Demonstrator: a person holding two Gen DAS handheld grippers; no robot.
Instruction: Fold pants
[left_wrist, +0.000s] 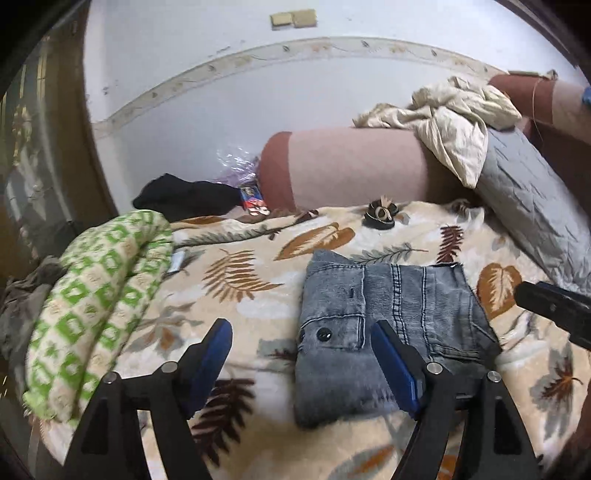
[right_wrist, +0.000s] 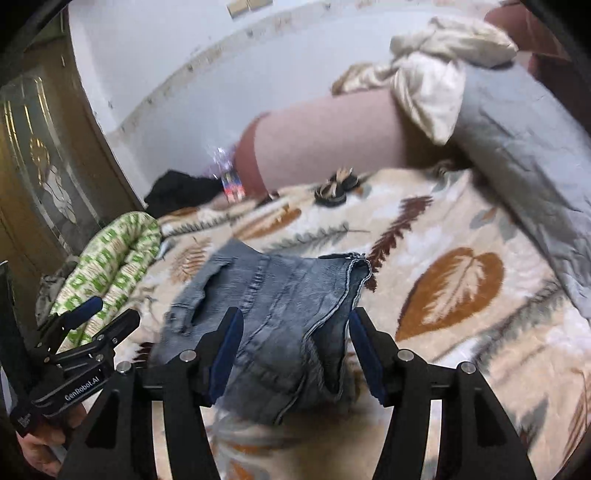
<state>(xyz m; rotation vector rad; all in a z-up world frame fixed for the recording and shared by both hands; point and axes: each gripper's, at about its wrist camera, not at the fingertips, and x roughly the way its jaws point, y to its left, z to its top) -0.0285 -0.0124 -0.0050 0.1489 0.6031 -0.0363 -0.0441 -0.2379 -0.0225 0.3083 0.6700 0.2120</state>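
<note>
A folded pair of grey-blue jeans (left_wrist: 388, 321) lies on the leaf-patterned blanket (left_wrist: 240, 280) covering the bed. Its pocket flap with dark buttons faces up at the left. My left gripper (left_wrist: 301, 325) hovers open over the bundle's left edge, one blue pad above the denim and the other over bare blanket. In the right wrist view, the jeans (right_wrist: 288, 295) sit between and below the spread jaws of my right gripper (right_wrist: 295, 312), whose pads do not press on them. The bundle's right edge stands rumpled. The right gripper (left_wrist: 554, 306) and the left gripper (right_wrist: 92, 321) each show in the other's view.
A rolled green-and-cream blanket (left_wrist: 103, 288) lies at the left. A pink bolster (left_wrist: 351, 166), cream cloth (left_wrist: 454, 114) and a grey quilted pillow (left_wrist: 528, 206) line the back and right. A black garment (left_wrist: 184, 195) and a small dark coil (left_wrist: 380, 214) lie behind the jeans.
</note>
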